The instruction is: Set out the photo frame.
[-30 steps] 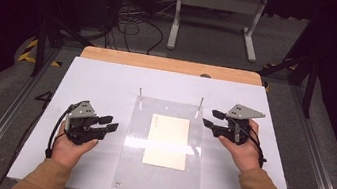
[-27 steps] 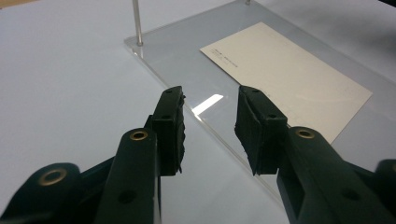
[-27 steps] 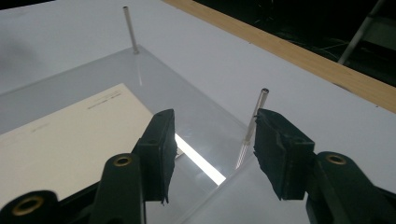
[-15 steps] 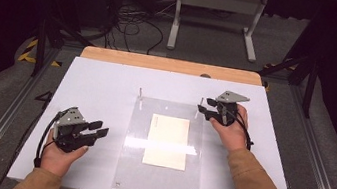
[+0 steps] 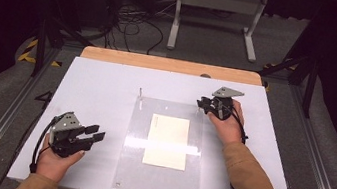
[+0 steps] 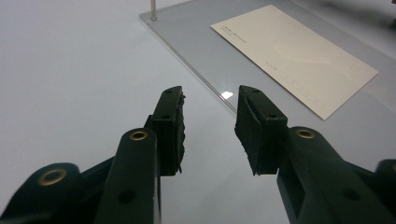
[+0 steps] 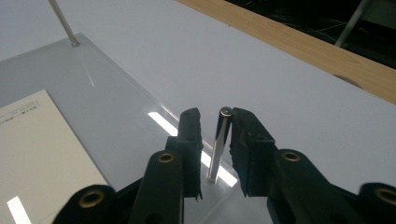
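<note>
While the right gripper [image 5: 204, 104] sits at the far right corner of the clear acrylic plate [image 5: 159, 179], its fingers [image 7: 246, 140] bracket the upright metal post [image 7: 218, 143] standing at that corner. In the right gripper view the post lies against the right-hand finger, with a narrow gap remaining to the left-hand one. These fingers have just been closing around the post; a full clamp is not evident, so I record them as nearly together but not yet pinching.

The plate lies flat on the white bench [image 5: 102, 84], roughly centred. A cream card [image 5: 167, 141] lies at its middle; whether it rests on top or beneath the clear sheet I cannot tell. A second post [image 5: 140, 94] stands at the far left corner, untouched. The near corners show small fasteners only.

The left gripper [image 5: 94, 133] rests in the person's left hand [image 5: 56, 161] on the bench, just beside the plate's near-left edge. Its fingers [image 6: 169, 128] stand apart with nothing between them, aimed toward the plate edge.

Judgement on progress: early stage. The approach to the right post looks complete and the grasp is under way but not secured. Plate, card and left post appear undisturbed. Remaining, as I read it: finish the pinch on the right post, then whatever handling of post or plate follows, with the left gripper likely to take the other side.
</note>
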